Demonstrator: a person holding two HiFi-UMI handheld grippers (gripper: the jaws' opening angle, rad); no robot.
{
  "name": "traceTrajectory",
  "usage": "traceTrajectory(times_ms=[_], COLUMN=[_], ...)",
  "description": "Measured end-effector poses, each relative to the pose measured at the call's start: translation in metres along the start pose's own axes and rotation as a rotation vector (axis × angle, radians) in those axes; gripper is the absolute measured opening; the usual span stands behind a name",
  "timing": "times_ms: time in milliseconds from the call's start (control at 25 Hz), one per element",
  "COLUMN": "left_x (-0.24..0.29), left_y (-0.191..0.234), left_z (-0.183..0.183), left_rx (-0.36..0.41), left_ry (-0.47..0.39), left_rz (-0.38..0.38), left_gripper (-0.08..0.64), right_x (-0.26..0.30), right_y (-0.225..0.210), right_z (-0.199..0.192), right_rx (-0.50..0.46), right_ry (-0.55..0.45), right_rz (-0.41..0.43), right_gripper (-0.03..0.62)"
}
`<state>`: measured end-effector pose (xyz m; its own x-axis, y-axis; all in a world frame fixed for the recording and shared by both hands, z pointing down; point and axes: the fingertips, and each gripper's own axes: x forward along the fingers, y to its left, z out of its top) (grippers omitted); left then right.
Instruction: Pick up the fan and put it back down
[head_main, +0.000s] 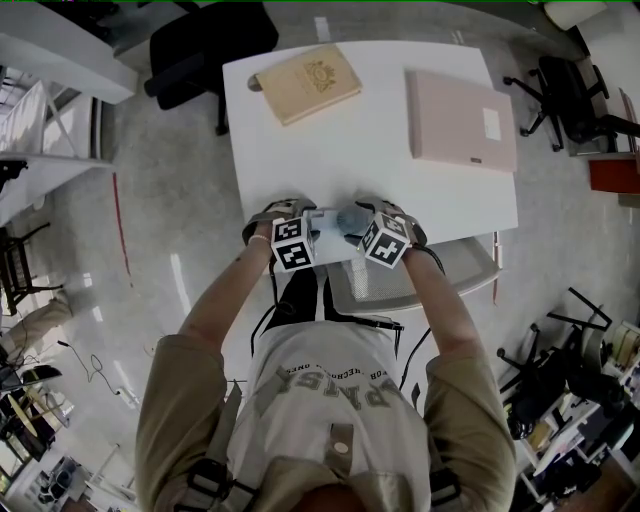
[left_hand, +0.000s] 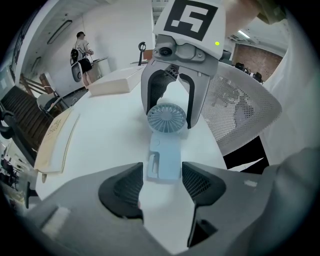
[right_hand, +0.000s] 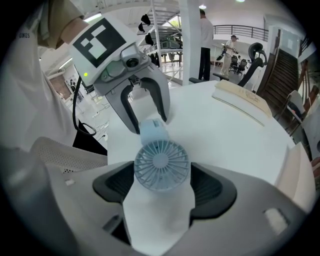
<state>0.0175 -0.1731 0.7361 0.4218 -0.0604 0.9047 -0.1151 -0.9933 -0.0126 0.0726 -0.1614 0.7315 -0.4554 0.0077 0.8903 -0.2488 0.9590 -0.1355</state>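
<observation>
Pale-blue fan (head_main: 340, 220) lies at the near edge of the white table (head_main: 370, 120), its handle flat on the top and its round grille head standing up. It sits between the 2 grippers, which face each other. The left gripper (left_hand: 162, 175) has its jaws spread wide. The end of the handle sits just between their tips with a thin gap on each side, so nothing is grasped there. The right gripper (right_hand: 162, 182) straddles the round head, and its 2 pads meet the rim on either side, clamped on it. Both forearms reach out from the body, hands side by side, with each gripper tipped steeply down toward the tabletop.
</observation>
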Motion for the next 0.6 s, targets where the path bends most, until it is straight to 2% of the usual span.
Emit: traceTrajectory(times_ms=[320,480,600], left_x=[-0.002,-0.007,-0.012], left_y=[-0.001,0.001,0.0], left_z=[0.0,0.003,0.005], left_rx=[0.0,-0.018,-0.045], left_ry=[-0.004,-0.031,-0.05], left_rz=[0.004,0.02,0.037], left_gripper=[0.252,0.253,0.253], right_x=[-0.005,-0.014,-0.026], right_y=[-0.001,-0.002,-0.006], right_z=[-0.002,0.003,0.009], right_rx=[0.022,0.095,0.163], right_ry=[-0.015,-0.073,-0.131], right_rz=[0.0,0.013,-0.007], right_gripper=[0.336,0.336,0.336])
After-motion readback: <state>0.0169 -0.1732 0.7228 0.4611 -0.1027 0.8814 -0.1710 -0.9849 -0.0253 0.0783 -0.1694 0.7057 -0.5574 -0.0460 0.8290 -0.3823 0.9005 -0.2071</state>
